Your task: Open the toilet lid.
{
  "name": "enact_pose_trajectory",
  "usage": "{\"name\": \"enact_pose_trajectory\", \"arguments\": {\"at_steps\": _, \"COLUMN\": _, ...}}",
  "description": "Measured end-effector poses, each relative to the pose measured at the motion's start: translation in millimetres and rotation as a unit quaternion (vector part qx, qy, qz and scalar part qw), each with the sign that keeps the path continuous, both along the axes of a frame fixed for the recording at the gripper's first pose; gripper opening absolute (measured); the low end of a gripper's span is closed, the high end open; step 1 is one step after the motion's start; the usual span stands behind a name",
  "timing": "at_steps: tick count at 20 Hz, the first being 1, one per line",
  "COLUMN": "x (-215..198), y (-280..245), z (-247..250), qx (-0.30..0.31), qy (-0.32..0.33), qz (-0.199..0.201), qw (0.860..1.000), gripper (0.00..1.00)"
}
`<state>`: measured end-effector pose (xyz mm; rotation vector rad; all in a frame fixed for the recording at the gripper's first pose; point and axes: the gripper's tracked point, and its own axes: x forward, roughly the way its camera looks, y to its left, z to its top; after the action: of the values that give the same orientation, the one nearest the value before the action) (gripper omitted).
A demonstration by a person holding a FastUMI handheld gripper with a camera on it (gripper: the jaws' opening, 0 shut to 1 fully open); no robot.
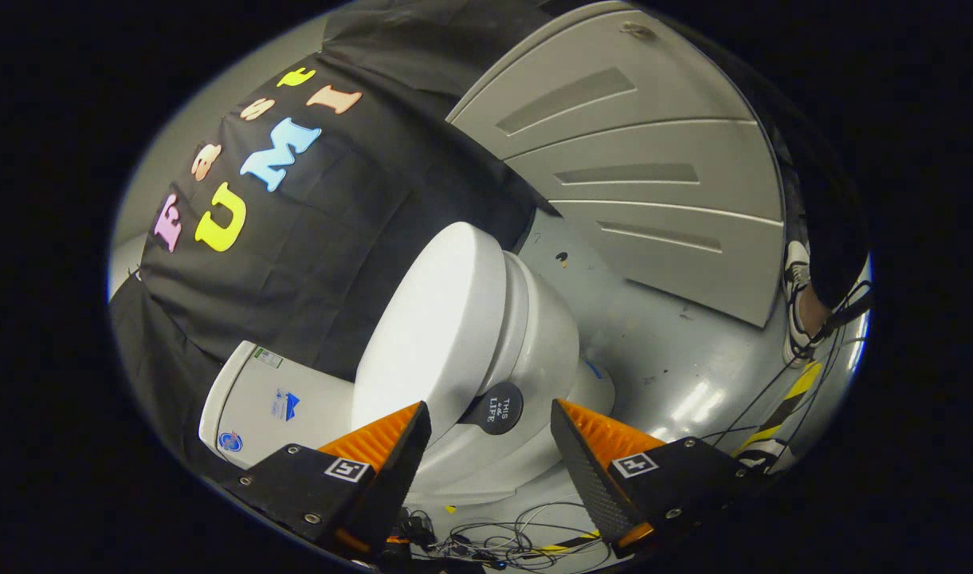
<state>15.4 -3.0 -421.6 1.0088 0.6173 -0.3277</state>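
Grey glossy floor point(677, 359) lies open beyond the gripper point(490, 426), bounded by pale grey ribbed panels point(645, 183). Its fingers are spread, holding nothing. Just ahead, between them, stands the white ceramic toilet point(534, 351), its smooth white lid point(434, 327) appearing slightly raised.

Toilet lid point(434, 327) just beyond gripper's point(490, 434) parted jaws

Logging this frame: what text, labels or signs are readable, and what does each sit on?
"THIS ... LIFE": round black disc at the front edge of the toilet lid; the small middle word is unreadable.
Stickers on the tank: too small to read.
Square markers on the claw: patterns, no words. The claw is open, its fingers either side of the disc, touching nothing.
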Motion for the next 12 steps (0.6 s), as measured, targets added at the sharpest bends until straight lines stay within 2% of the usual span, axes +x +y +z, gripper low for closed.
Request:
{"name": "enact_pose_trajectory", "arguments": {"at_steps": 5, "x": 14.6, "y": 12.2, "z": -25.8, "qx": 0.048, "qy": -0.01, "qz": 0.002, "qw": 0.999, "gripper": 0.92}}
{"name": "enact_pose_trajectory", "arguments": {"at_steps": 7, "x": 19.8, "y": 14.7, "z": -26.4, "qx": 0.06, "qy": -0.024, "qz": 0.001, "qw": 0.998, "gripper": 0.85}}
{"name": "enact_pose_trajectory", "arguments": {"at_steps": 10, "x": 23.2, "y": 14.7, "z": -26.5, "qx": 0.06, "qy": -0.043, "qz": 0.001, "qw": 0.997, "gripper": 0.7}}
{"name": "enact_pose_trajectory", "arguments": {"at_steps": 11, "x": 25.1, "y": 15.0, "z": -24.4, "qx": 0.066, "qy": -0.051, "qz": 0.001, "qw": 0.997, "gripper": 0.68}}
{"name": "enact_pose_trajectory", "arguments": {"at_steps": 12, "x": 24.8, "y": 15.8, "z": -21.8, "qx": 0.067, "qy": -0.058, "qz": 0.001, "qw": 0.996, "gripper": 0.61}}
